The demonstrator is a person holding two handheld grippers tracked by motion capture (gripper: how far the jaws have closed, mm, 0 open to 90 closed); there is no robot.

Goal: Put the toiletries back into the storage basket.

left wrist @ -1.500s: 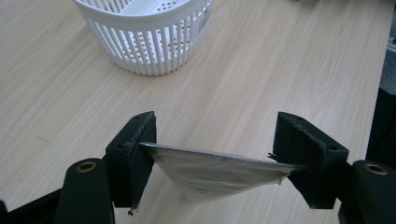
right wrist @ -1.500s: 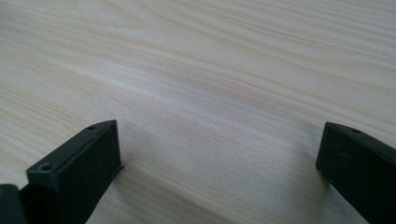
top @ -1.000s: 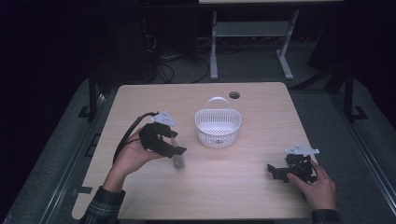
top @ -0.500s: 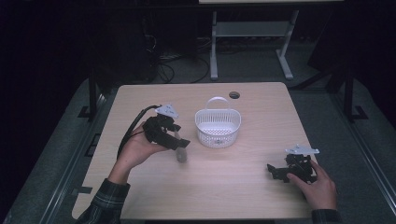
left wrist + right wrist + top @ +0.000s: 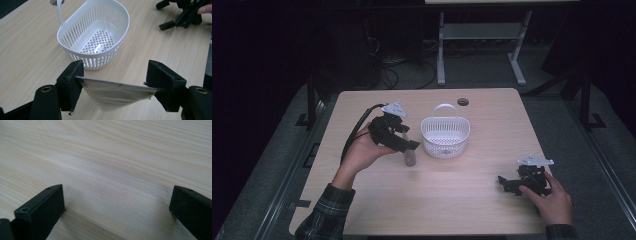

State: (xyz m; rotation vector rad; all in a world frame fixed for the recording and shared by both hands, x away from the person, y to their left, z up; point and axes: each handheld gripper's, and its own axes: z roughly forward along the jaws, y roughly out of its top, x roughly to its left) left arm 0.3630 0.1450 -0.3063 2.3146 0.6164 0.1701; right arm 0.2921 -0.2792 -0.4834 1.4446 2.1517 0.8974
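My left gripper (image 5: 406, 146) is shut on a small silvery-grey pouch (image 5: 410, 158), which hangs from the jaws just above the table. In the left gripper view the pouch (image 5: 117, 96) is stretched flat between the two pads, held by its side edges. The white slotted basket (image 5: 445, 136) with a loop handle stands close to the pouch's right; its floor (image 5: 98, 42) is bare. My right gripper (image 5: 512, 184) rests on the table at the front right under a hand. Its jaws stand wide open (image 5: 117, 205) over bare wood.
The light wooden table (image 5: 452, 200) has a round cable hole (image 5: 463, 102) near its far edge, behind the basket. A metal desk frame (image 5: 482, 45) stands on the dark floor beyond. In the left gripper view the right gripper (image 5: 180, 15) lies at the top right.
My left hand has lifted the pouch slightly and carried it up and to the right, closer to the basket. The right hand and its gripper have stayed put.
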